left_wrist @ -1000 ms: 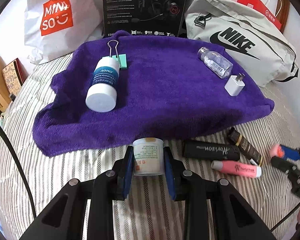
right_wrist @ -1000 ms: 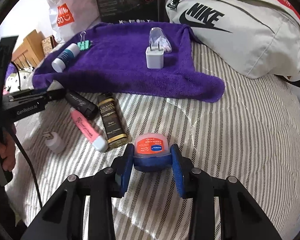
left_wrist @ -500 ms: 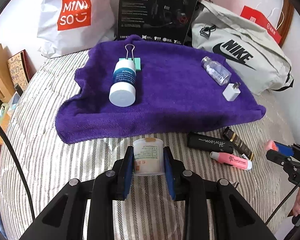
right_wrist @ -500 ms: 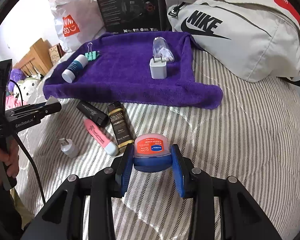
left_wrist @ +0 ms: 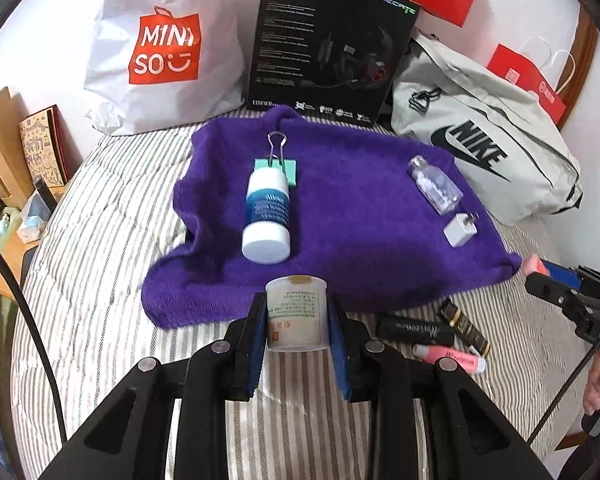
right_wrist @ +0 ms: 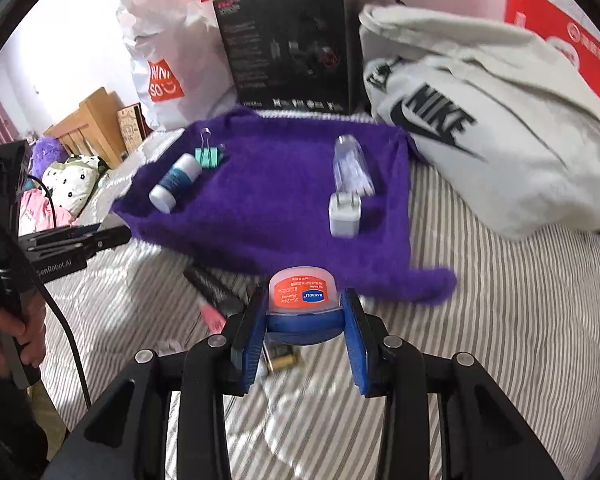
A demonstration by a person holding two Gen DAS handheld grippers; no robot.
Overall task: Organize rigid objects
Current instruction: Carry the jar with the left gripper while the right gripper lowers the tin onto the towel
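My left gripper (left_wrist: 296, 320) is shut on a small white jar (left_wrist: 296, 312) and holds it above the striped bed, near the front edge of a purple towel (left_wrist: 360, 248). My right gripper (right_wrist: 303, 312) is shut on a small jelly jar (right_wrist: 302, 294) with an orange label and blue lid, lifted before the towel (right_wrist: 260, 216). On the towel lie a white-and-blue bottle (left_wrist: 267, 216), a green binder clip (left_wrist: 278, 160), a clear bottle (left_wrist: 434, 186) and a white charger plug (left_wrist: 460, 230).
On the bed beside the towel lie a black tube (left_wrist: 414, 330), a pink tube (left_wrist: 450, 358) and a dark gold-trimmed bottle (left_wrist: 464, 326). Behind the towel stand a Miniso bag (left_wrist: 164, 48), a black headset box (left_wrist: 328, 48) and a grey Nike bag (left_wrist: 488, 148).
Both grippers have risen and moved forward toward the towel with their jars held. The towel and the things behind it now sit lower in both views.
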